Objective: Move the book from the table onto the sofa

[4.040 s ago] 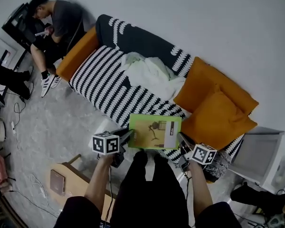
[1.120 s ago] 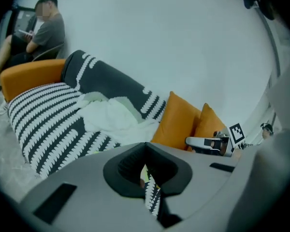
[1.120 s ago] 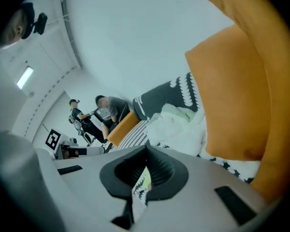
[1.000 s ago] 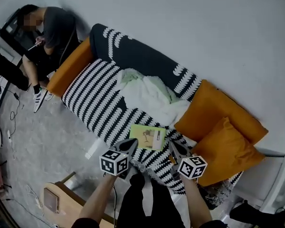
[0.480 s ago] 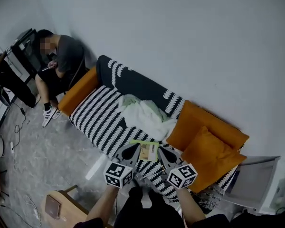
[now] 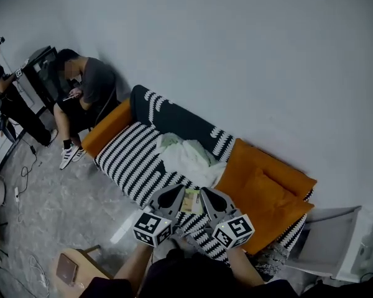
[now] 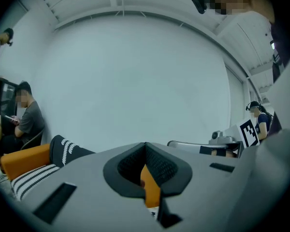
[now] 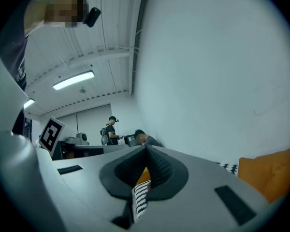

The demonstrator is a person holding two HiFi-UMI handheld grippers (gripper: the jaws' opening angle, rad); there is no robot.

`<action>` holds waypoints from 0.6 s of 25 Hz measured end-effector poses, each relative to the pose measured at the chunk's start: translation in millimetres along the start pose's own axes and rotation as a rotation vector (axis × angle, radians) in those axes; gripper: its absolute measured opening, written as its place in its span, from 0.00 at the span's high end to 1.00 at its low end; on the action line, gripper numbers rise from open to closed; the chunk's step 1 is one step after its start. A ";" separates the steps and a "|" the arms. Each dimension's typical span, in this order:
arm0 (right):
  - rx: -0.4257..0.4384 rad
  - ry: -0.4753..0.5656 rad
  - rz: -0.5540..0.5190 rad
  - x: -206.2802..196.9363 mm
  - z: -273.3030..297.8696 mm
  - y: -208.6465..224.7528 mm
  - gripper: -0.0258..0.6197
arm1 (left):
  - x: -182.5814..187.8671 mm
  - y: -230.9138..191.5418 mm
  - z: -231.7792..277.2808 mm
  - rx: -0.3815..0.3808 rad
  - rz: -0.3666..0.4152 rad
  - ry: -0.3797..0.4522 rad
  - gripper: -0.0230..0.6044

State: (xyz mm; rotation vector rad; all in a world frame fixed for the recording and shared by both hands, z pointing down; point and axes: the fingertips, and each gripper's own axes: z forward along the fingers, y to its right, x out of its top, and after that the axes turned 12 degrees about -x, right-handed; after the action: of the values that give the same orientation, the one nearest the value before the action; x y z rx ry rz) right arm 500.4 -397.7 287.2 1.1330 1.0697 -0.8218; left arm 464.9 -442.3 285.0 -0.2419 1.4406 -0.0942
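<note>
Book (image 6: 191, 201) lying on seat of striped sofa (image 6: 127, 160), beside orange cushion (image 6: 261, 191). In head view it is showing in gap between the two grippers, below them, equally near both hands. Long axis unreadable, book mostly covered. Left gripper (image 6: 172, 192) and right gripper (image 6: 206, 194) both keeping jaws pressed together, gripping nothing, touching nothing. Placement looking done.
</note>
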 end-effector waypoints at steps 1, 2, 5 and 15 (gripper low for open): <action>0.006 0.009 -0.012 3.3 -0.8 -3.2 0.93 | 3.0 2.3 -1.2 0.002 0.010 0.004 0.94; 0.013 0.017 -0.019 5.8 -1.0 -6.1 0.93 | 5.4 3.9 -2.1 0.004 0.022 0.005 0.94; 0.030 0.031 -0.023 9.6 1.1 -10.5 0.93 | 9.6 4.3 -2.9 0.013 0.049 0.011 0.94; 0.063 0.035 -0.032 12.7 6.7 -13.7 0.93 | 12.7 -1.4 -6.1 0.039 0.049 0.027 0.94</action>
State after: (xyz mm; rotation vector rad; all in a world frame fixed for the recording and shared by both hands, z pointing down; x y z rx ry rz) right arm 493.2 -407.6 271.6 1.1898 1.1001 -0.8693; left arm 460.6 -447.1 272.3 -0.1734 1.4688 -0.0856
